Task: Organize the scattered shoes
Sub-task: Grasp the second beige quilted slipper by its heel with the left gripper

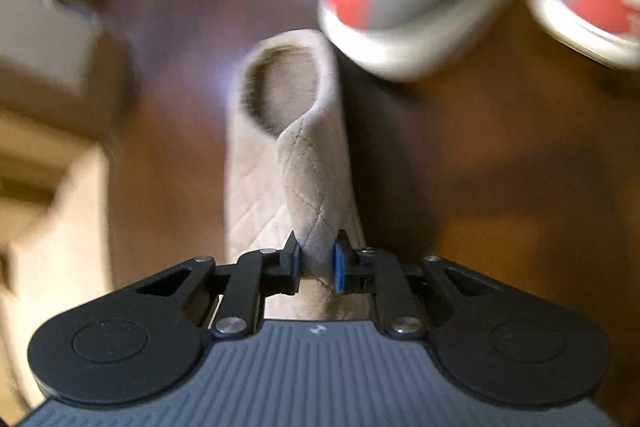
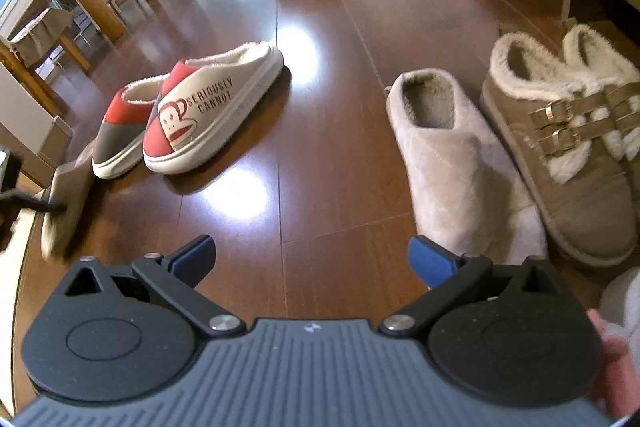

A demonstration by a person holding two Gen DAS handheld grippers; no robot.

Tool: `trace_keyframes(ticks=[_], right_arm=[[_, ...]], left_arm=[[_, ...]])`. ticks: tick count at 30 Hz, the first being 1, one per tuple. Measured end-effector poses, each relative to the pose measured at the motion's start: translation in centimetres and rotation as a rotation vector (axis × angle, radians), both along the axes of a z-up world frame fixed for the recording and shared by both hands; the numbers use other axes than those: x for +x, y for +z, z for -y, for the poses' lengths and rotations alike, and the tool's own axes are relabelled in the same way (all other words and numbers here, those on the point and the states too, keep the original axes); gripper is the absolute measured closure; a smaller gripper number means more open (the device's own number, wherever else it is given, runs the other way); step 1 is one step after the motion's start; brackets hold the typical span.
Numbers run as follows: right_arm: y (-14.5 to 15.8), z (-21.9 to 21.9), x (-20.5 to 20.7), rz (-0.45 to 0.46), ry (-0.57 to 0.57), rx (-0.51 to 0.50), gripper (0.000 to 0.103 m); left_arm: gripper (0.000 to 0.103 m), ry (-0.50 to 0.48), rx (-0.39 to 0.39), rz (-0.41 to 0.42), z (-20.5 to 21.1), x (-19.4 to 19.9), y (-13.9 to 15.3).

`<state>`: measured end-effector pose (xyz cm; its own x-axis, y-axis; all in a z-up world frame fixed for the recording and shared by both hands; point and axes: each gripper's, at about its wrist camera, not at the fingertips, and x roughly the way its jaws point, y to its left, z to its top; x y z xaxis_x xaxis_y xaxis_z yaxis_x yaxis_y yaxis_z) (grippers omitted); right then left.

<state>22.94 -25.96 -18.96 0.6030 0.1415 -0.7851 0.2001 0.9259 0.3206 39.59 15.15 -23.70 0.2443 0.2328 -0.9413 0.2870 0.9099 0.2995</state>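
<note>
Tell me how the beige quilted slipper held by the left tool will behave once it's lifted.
Probably floppy: the beige quilted slipper is soft fabric, and its upper folds into a ridge where the left tool pinches it. Likely light for its size, since a thin pinch of cloth seems enough. It may sag or swing, because only that fold is held, not the sole.

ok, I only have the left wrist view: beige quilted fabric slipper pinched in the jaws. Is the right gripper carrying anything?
Observer: No. The right gripper is open, with only bare wooden floor between its fingers.
Operator: Where's the mate?
Observer: A matching beige fuzzy slipper lies on the floor close beside a pair of tan fur-lined buckle boots.
Operator: The red ones are a blur here. Paired?
Observer: Yes, the two red, grey and cream slippers sit side by side; the nearer one shows a monkey face.
</note>
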Motion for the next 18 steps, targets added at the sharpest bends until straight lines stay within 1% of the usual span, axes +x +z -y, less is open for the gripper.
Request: trace_keyframes(ticks=[2, 3, 4, 5, 6, 7, 8, 9, 10, 11, 12, 13, 14, 16, 18], right_arm=[[0.0, 0.3, -0.6, -0.010, -0.015, 0.013, 0.001], [0.0, 0.4, -0.8, -0.015, -0.021, 0.019, 0.001], [-0.2, 0.5, -1.3, -0.035, -0.034, 0.038, 0.001], [-0.2, 0.5, -1.5, -0.041, -0.039, 0.047, 0.001], [-0.2, 0.5, -1.7, -0.045, -0.039, 0.057, 0.001], [-0.3, 0.4, -2.0, -0.050, -0.039, 0.067, 0.001], [-0.2, 0.1, -2.3, -0.059, -0.037, 0.069, 0.001], [-0.1, 0.0, -2.6, -0.060, -0.030, 0.069, 0.001], [0.0, -0.2, -2.8, -0.060, -0.022, 0.070, 0.001], [0.0, -0.4, -3.1, -0.059, -0.015, 0.071, 0.001], [0.2, -0.8, -3.5, -0.052, 0.004, 0.065, 0.001], [0.3, -1.2, -3.7, -0.049, 0.021, 0.059, 0.001], [0.3, -1.6, -3.8, -0.047, 0.037, 0.052, 0.001], [0.2, -2.8, -3.8, -0.041, 0.079, 0.047, 0.001], [0.0, -4.6, -3.7, -0.033, 0.134, 0.051, 0.001]], left_arm=[[0.087, -0.058, -0.075, -0.039, 3.2, -3.6, 0.7], [0.087, -0.088, -0.136, -0.065, 5.6, -5.6, 1.1], [0.086, -0.118, -0.214, -0.093, 8.4, -7.1, 1.4], [0.085, -0.142, -0.273, -0.113, 10.4, -7.9, 1.4], [0.083, -0.161, -0.314, -0.126, 11.8, -8.5, 1.5], [0.077, -0.183, -0.340, -0.131, 13.2, -9.2, 1.6], [0.069, -0.222, -0.369, -0.142, 15.2, -10.0, 2.0], [0.064, -0.248, -0.380, -0.154, 16.2, -10.4, 2.5], [0.055, -0.263, -0.393, -0.155, 16.4, -10.8, 3.3], [0.050, -0.279, -0.408, -0.145, 16.5, -11.3, 4.3], [0.048, -0.292, -0.399, -0.113, 16.1, -11.8, 5.7], [0.042, -0.299, -0.370, -0.065, 15.5, -12.6, 7.4], [0.037, -0.288, -0.334, -0.028, 14.8, -13.1, 8.4], [0.035, -0.253, -0.290, 0.016, 13.8, -13.6, 9.8], [0.033, -0.170, -0.237, 0.058, 11.4, -14.5, 10.8]])
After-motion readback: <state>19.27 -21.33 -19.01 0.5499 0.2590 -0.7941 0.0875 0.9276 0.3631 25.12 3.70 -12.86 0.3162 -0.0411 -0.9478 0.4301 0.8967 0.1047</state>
